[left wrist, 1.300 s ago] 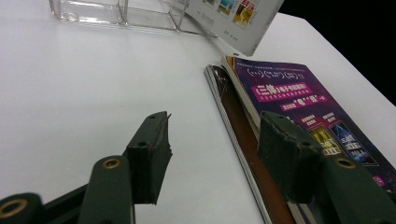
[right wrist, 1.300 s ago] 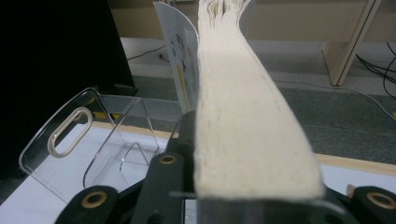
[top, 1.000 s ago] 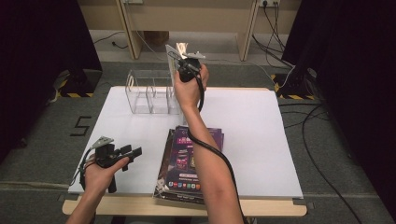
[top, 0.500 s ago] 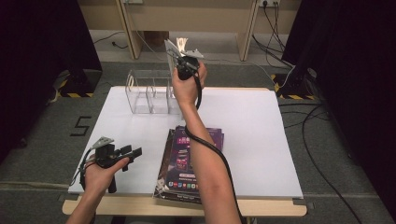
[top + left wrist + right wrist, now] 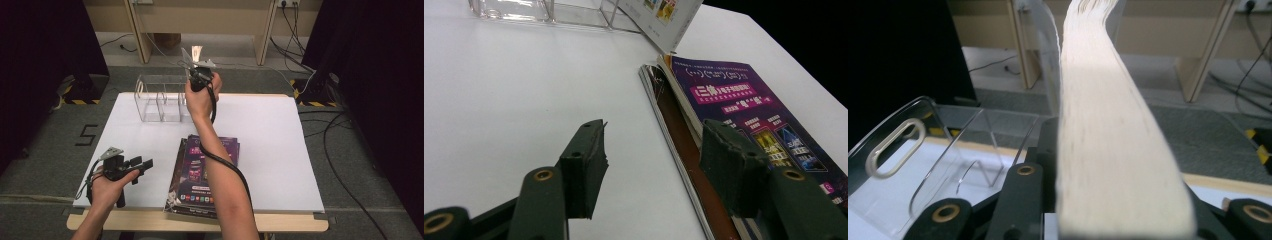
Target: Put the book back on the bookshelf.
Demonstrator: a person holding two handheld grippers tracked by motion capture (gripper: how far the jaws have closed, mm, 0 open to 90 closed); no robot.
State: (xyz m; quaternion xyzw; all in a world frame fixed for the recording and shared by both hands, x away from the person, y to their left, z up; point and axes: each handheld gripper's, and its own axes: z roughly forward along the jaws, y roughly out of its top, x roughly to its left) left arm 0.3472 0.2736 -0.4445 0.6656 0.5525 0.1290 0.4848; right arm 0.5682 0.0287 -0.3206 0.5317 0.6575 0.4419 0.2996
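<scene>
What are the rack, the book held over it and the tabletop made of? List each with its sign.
Clear divided rack: transparent acrylic-like plastic, glossy; the table shows through its walls. Thick book in the right tool: paper, matte cream page edges fanned in layers. White rectangular tabletop: smooth matt white surface over a pale wood-look edge, probably laminated board.

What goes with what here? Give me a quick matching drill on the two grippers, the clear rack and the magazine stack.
Things:
1. right gripper
2. left gripper
3. clear rack
4. magazine stack

States:
A. lies flat at the table's near edge
B. stands at the table's far edge, its compartments bare
C. raised over the rack, jaws clamped on a thick book held edge-on
D. low near the table's left corner, jaws apart with nothing between them

Pairs: 1-C, 2-D, 3-B, 4-A
</scene>
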